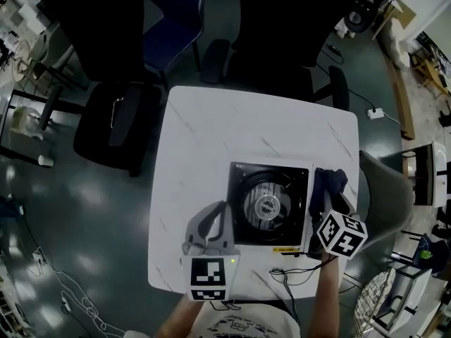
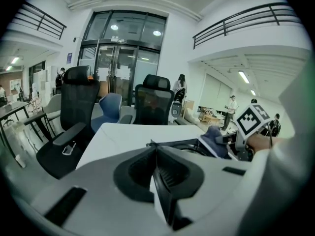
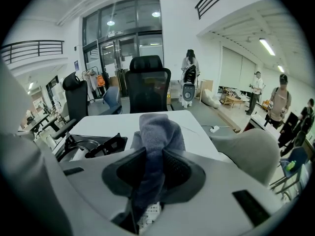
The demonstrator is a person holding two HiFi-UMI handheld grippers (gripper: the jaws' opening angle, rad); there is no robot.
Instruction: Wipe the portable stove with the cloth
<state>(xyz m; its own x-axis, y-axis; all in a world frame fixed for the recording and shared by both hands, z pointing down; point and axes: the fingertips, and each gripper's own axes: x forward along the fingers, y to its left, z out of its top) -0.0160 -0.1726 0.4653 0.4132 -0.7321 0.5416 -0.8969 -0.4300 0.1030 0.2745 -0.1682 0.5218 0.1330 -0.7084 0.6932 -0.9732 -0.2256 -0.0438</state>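
The black portable stove (image 1: 268,203) with its round burner sits on the white table (image 1: 211,139), near the front right. My right gripper (image 1: 326,201) hangs at the stove's right edge, shut on a dark blue cloth (image 1: 329,184). In the right gripper view the cloth (image 3: 158,132) stands bunched up between the jaws of the right gripper (image 3: 150,154), and the stove (image 3: 93,147) lies to the left. My left gripper (image 1: 220,210) rests just left of the stove, shut on nothing. In the left gripper view, past the left gripper (image 2: 153,147), show the stove (image 2: 183,144) and the cloth (image 2: 215,137).
Black office chairs (image 1: 275,55) and a blue chair (image 1: 176,20) stand beyond the table's far edge. A grey chair (image 1: 384,196) is close on the right. A thin black cable (image 1: 292,274) lies at the table's front edge.
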